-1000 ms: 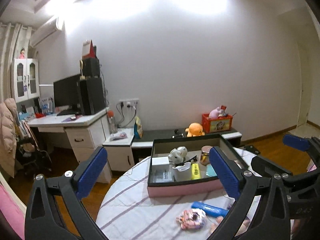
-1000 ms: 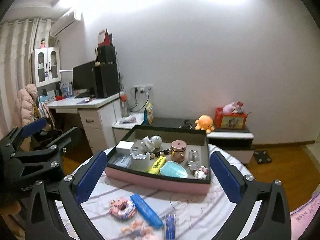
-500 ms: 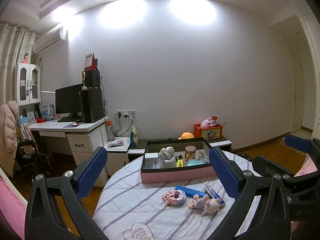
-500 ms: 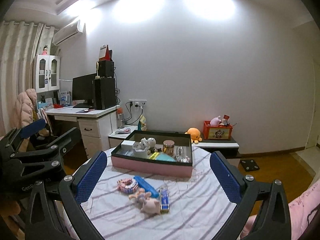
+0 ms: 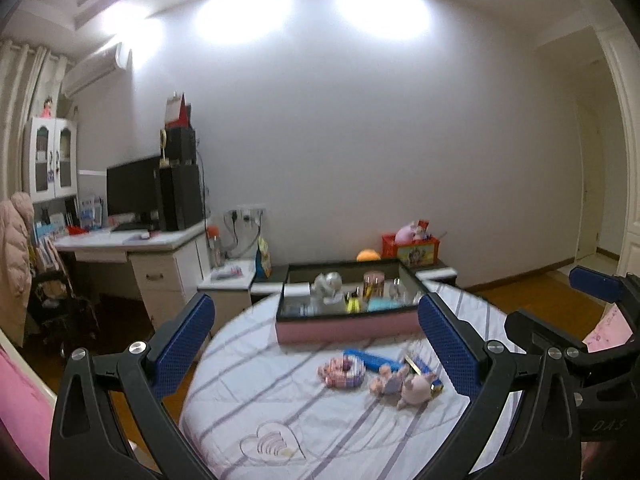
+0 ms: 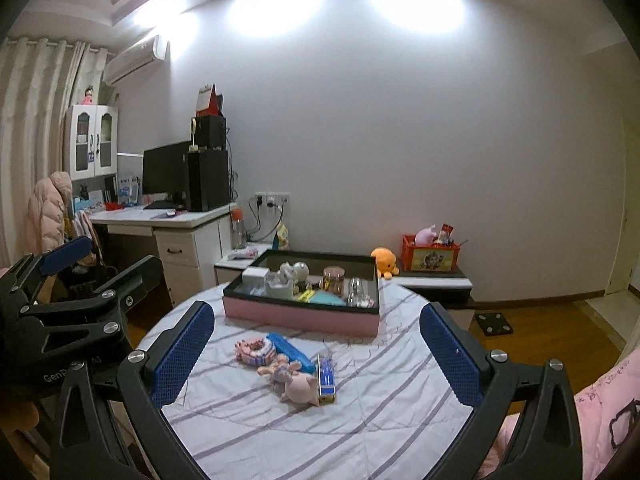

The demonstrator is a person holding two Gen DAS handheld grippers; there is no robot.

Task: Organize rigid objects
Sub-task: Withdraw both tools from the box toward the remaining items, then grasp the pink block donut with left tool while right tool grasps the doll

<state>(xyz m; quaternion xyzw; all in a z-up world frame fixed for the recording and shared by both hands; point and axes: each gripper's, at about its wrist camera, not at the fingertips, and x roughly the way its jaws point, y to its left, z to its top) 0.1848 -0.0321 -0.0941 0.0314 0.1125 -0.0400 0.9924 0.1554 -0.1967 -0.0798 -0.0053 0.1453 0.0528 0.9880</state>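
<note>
Both grippers hang wide open with nothing in them, left gripper (image 5: 316, 344) and right gripper (image 6: 316, 354), above the near edge of the round table (image 6: 360, 432). Mid-table there's a little pile: pink pig toy (image 6: 301, 387), donut-shaped block toy (image 6: 256, 350), blue case (image 6: 290, 347) and a small blue box (image 6: 326, 374). Behind them sits the pink-sided tray (image 6: 300, 314), full of bits.
</note>
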